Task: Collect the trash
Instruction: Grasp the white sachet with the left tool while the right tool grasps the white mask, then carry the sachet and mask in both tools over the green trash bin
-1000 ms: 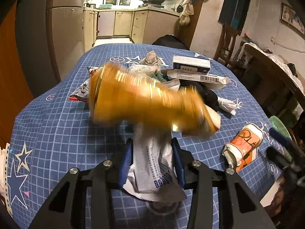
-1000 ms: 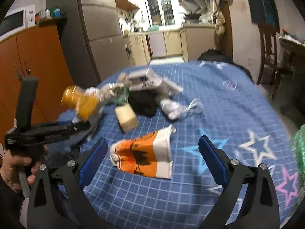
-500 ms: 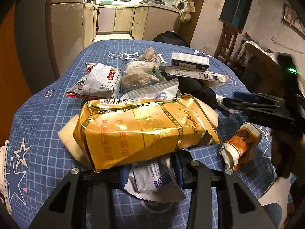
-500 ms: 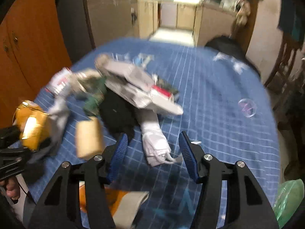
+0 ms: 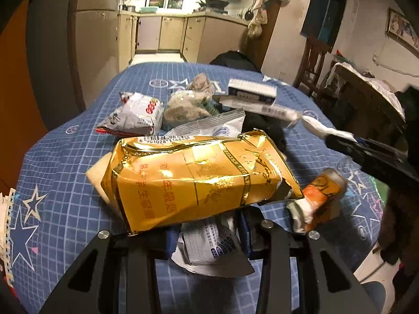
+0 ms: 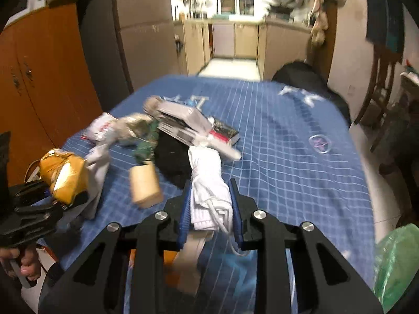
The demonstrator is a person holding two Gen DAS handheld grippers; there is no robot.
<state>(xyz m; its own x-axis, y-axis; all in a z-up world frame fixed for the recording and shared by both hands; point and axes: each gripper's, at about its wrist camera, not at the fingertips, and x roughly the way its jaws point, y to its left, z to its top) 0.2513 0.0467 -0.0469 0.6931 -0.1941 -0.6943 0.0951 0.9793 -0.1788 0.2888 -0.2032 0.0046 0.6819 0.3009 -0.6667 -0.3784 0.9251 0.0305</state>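
left hand-held gripper (image 5: 207, 231): clamped on a white printed wrapper (image 5: 209, 246), blue pads against both its sides; a gold foil packet (image 5: 199, 180) sits on top of the jaws, covering the tips
right hand-held gripper (image 6: 209, 209): jaws closing on a white crumpled bundle (image 6: 208, 183), blue pads already against both its sides, strings hanging out near the bottom
white bundle, from left view: stretched out from the right gripper's tips, above the tabletop (image 5: 60, 183), right of the pile
trash pile: centre of the blue checked, star-print tabletop; red-and-white snack bag (image 5: 136, 116) on the left, clear bag of brownish stuff (image 5: 183, 107) beside it, white-and-blue boxes (image 5: 251, 91) on the far right, black item (image 6: 172, 159) in the middle
orange-and-white pack (image 5: 316, 196): near right on the tabletop, just beside the gold packet, blurred
beige block (image 6: 145, 185): near left of the right gripper, on the tabletop
person's hand (image 6: 18, 264): on the left gripper's handle, lower left
green plastic bag (image 6: 395, 259): near right edge, off the tabletop
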